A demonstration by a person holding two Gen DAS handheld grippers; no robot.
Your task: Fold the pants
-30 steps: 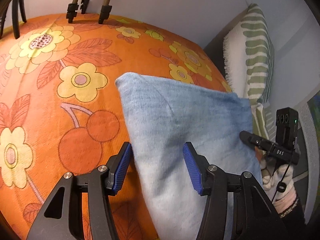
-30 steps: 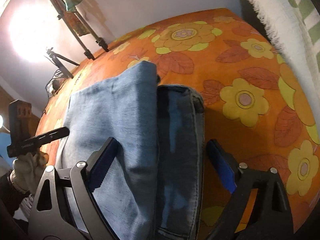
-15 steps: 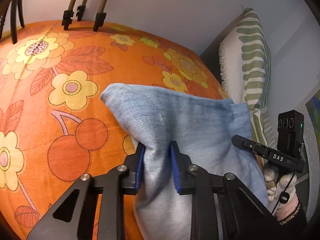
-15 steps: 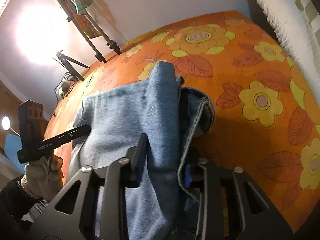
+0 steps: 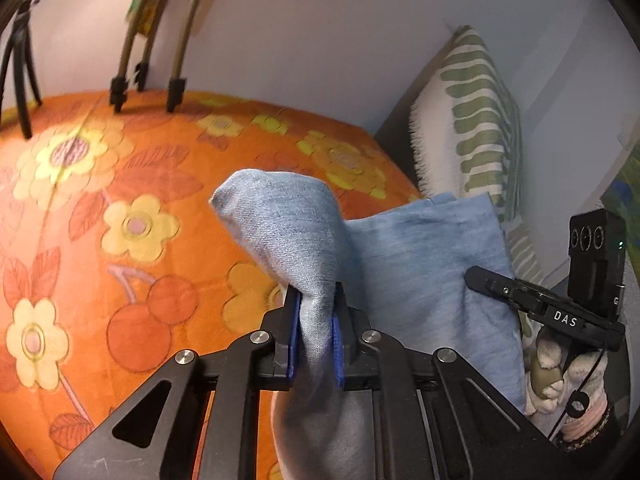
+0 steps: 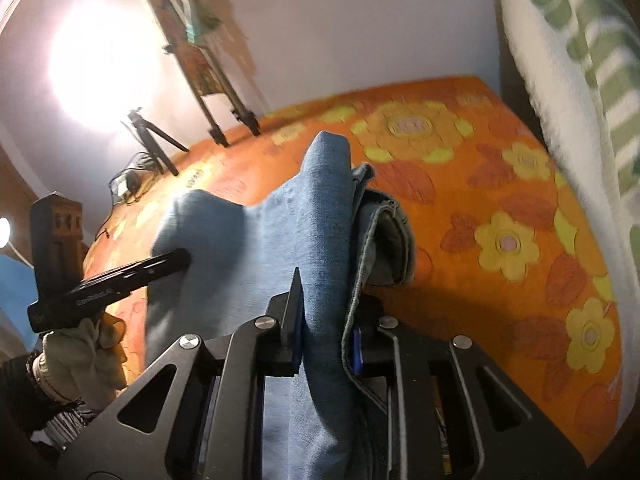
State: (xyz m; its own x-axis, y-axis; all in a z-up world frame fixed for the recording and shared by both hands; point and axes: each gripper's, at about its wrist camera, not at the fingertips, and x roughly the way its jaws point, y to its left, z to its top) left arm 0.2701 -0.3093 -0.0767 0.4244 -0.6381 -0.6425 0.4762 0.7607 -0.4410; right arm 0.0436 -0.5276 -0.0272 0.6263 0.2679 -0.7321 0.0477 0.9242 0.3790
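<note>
Both grippers clamped on the pants, lifted off the bed

Your left gripper (image 5: 316, 336) and right gripper (image 6: 324, 336) have just closed on bunched denim pants (image 5: 420, 264) at frame centre, above the orange bedspread (image 5: 120, 208). Pull unevenly and thick folded layers could slip out.

Pants (image 5: 420, 264) run off both views' bottom edges.

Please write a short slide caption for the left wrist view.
Left gripper pinches a bunched fold of blue jeans above the orange flowered bedspread.
</note>
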